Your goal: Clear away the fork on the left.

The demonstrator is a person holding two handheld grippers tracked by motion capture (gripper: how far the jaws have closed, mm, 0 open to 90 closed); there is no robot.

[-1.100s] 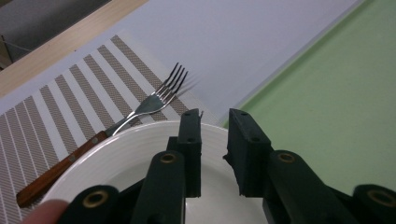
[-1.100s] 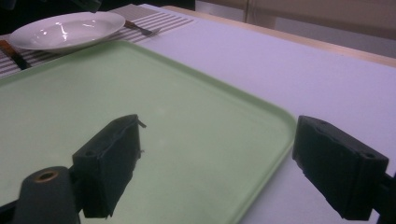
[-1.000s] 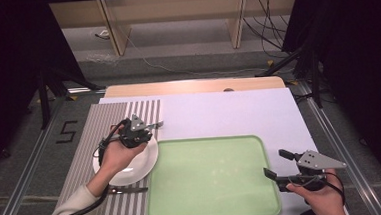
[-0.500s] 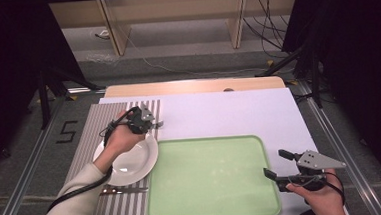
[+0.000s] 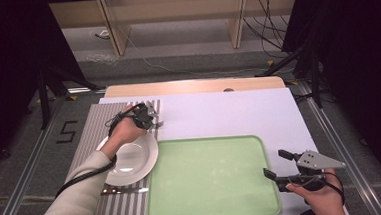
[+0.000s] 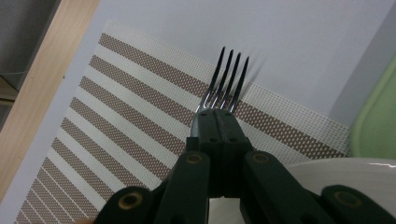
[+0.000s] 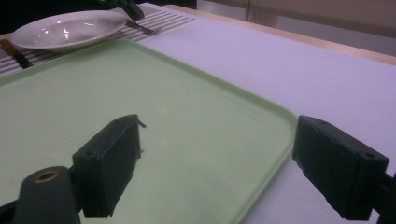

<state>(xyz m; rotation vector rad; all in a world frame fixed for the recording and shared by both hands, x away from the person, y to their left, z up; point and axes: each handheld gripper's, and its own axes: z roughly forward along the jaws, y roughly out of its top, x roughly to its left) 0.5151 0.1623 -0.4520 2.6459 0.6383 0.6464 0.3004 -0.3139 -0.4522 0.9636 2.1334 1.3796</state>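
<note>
High view: left hand (image 5: 122,131) has moved up and away from the person since a second ago; it sat over the white plate (image 5: 132,163) then, now it's past the plate's far rim, over the far end of the striped placemat (image 5: 97,125), and the arm is stretched out further. Right side unchanged.

Left tool (image 6: 219,116) is clamped on a fork (image 6: 226,77): jaws closed together on the neck just below the tines, four tines sticking out ahead, pointing toward the white table (image 5: 228,110) surface. Left gripper view shows the fork over the placemat's far edge with a shadow under the tines; can't tell if it touches the mat. Plate rim at bottom right of that view, green tray (image 5: 210,179) edge at far right.

Right tool (image 5: 277,167) wide open, holding nothing, jaws well apart. It sits at the tray's right edge, near corner; in the right gripper view one jaw is over the tray, the other over the table beside it.

Left forearm, light sleeve, runs diagonally from bottom left across the plate's near side. Right hand (image 5: 316,192) low at the bottom right, tool aimed left across the tray.

A knife (image 5: 126,191) lies on the mat just near of the plate
</note>
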